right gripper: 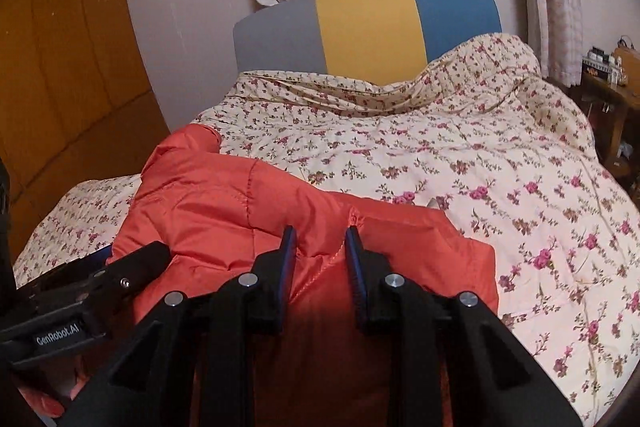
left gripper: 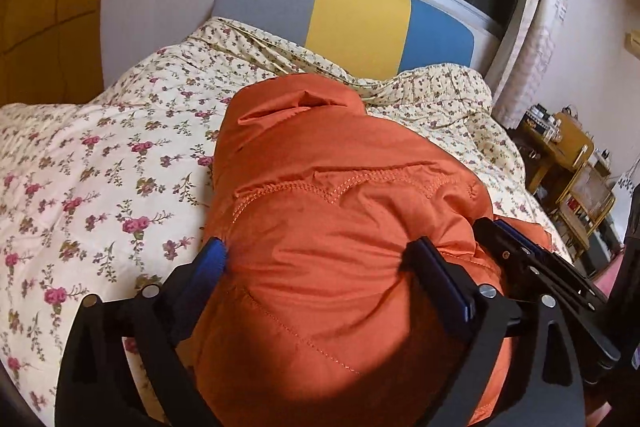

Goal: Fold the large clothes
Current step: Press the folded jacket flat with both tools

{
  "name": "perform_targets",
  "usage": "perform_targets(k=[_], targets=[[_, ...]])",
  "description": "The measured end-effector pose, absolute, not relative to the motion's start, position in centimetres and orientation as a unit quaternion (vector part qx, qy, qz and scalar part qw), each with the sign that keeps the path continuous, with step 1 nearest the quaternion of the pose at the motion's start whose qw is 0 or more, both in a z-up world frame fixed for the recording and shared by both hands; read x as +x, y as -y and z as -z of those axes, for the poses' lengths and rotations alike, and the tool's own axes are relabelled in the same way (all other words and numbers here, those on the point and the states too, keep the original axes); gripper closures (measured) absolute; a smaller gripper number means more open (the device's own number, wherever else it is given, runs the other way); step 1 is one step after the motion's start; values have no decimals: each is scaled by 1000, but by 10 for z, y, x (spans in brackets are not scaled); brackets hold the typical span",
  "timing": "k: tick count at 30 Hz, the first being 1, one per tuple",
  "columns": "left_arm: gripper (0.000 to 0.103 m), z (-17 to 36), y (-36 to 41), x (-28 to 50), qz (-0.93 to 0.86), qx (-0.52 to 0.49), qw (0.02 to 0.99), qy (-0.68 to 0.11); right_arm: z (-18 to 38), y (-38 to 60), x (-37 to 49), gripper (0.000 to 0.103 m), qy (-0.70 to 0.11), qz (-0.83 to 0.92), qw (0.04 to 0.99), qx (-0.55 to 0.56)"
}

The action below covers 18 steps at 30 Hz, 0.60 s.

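Left wrist view: the left claw (left gripper: 316,259) stands spread wide around a puffy bulge of the orange quilted jacket (left gripper: 320,187). Its blue pads (left gripper: 216,255) touch or nearly touch the fabric at each side; I cannot tell whether they press. The jacket lies on the floral quilt (left gripper: 100,167) of the bed, its long axis running away from the claw toward the grey, yellow and blue headboard (left gripper: 356,15). The right claw's tip (left gripper: 516,247) sits just right of the bulge.

Right wrist view: the right claw (right gripper: 320,247) is narrowed to a small gap, pinching a ridge of the jacket (right gripper: 224,203) by its near edge. The jacket spreads leftward and toward the headboard (right gripper: 368,27); bare quilt (right gripper: 500,187) lies to the right. The left claw (right gripper: 136,259) rests on the jacket, close alongside.
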<state>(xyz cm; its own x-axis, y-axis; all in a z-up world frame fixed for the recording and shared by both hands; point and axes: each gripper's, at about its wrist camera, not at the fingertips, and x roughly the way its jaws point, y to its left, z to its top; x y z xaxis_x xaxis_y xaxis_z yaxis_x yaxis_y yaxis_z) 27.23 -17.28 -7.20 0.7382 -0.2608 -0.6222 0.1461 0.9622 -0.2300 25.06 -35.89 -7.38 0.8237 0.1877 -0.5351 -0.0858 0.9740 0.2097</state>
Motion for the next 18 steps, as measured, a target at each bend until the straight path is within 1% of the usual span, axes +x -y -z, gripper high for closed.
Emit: perform_targets(k=[4, 18], targets=[[4, 79, 175, 278, 104, -78, 925, -356, 80, 360, 254, 80, -295, -69, 948, 96], [3, 97, 183, 284, 101, -68, 929, -350, 101, 372, 267, 79, -313, -77, 937, 137]])
